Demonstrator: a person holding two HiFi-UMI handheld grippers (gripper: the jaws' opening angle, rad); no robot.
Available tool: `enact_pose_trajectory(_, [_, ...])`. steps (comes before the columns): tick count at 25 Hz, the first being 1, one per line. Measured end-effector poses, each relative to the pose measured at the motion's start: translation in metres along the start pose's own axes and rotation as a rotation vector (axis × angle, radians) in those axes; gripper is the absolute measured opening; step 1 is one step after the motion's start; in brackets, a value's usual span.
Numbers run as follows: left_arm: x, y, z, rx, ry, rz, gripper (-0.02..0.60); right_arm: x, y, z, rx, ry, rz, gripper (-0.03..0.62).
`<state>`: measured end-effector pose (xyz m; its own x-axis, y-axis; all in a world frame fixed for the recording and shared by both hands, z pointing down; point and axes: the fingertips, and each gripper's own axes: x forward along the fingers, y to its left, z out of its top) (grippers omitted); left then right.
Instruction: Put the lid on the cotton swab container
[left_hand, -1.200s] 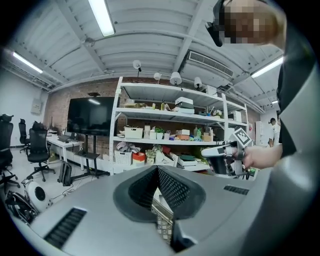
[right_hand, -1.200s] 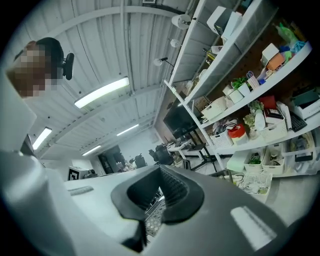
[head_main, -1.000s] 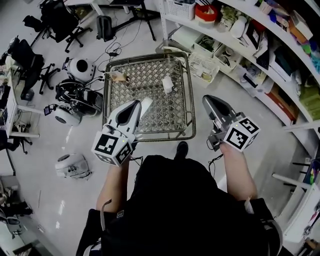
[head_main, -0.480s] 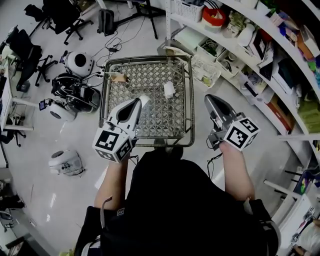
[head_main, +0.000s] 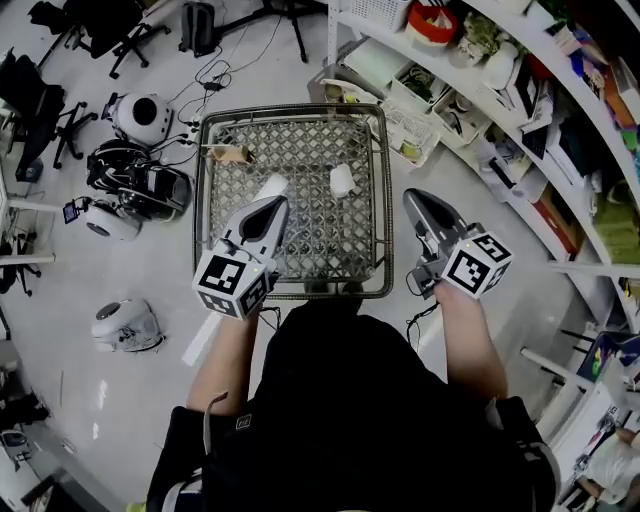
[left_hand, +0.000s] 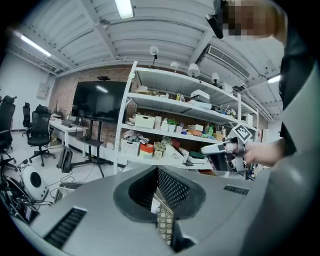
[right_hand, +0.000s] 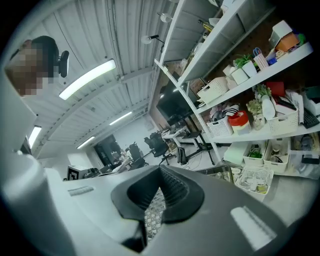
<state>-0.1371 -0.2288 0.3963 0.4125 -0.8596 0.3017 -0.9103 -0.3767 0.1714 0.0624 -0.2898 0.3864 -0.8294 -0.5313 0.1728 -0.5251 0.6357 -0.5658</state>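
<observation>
Left gripper (head_main: 268, 212), right gripper (head_main: 417, 200): claws pressed together, empty, staged at mesh table (head_main: 197, 200) near edge. Container (head_main: 272, 186) and probable lid (head_main: 342, 180) lie apart, awaiting pickup.

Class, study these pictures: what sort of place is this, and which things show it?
Probably a lab or workshop: long shelves crowded with bins, office chairs near a large dark screen, and cabled devices on the floor.
</observation>
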Motion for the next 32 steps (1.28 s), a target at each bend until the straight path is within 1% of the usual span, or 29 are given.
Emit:
enact_pose_trajectory(6, [0.022,0.012,-0.03,-0.029,0.077,-0.036,0.005,0.031,-0.014,-0.015,0.024,0.054,-0.02,0.008])
enact_pose_trajectory(13, [0.046,0.029,-0.062,-0.071,0.126,-0.038,0.005,0.055,-0.035,-0.038,0.042,0.116,-0.041,0.008])
enact_pose_trajectory(16, [0.057,0.032,-0.073,-0.08,0.149,-0.053,0.005,0.062,-0.045,-0.049,0.056,0.14,-0.05,0.008])
enact_pose_trajectory(18, [0.063,0.033,-0.083,-0.076,0.171,-0.071,0.006,0.068,-0.051,-0.056,0.058,0.155,-0.055,0.008])
enact_pose_trajectory(22, [0.08,0.036,-0.103,-0.041,0.204,-0.1,0.011,0.08,-0.064,-0.069,0.063,0.174,-0.064,0.008])
enact_pose_trajectory(25, [0.092,0.039,-0.121,-0.039,0.237,-0.114,0.017,0.087,-0.073,-0.082,0.077,0.187,-0.069,0.008])
enact_pose_trajectory(29, [0.105,0.036,-0.142,-0.054,0.28,-0.152,0.049,0.096,-0.08,-0.097,0.089,0.203,-0.075,0.008])
enact_pose_trajectory(32, [0.114,0.033,-0.156,-0.04,0.312,-0.182,0.069,0.102,-0.084,-0.106,0.105,0.214,-0.077,0.008])
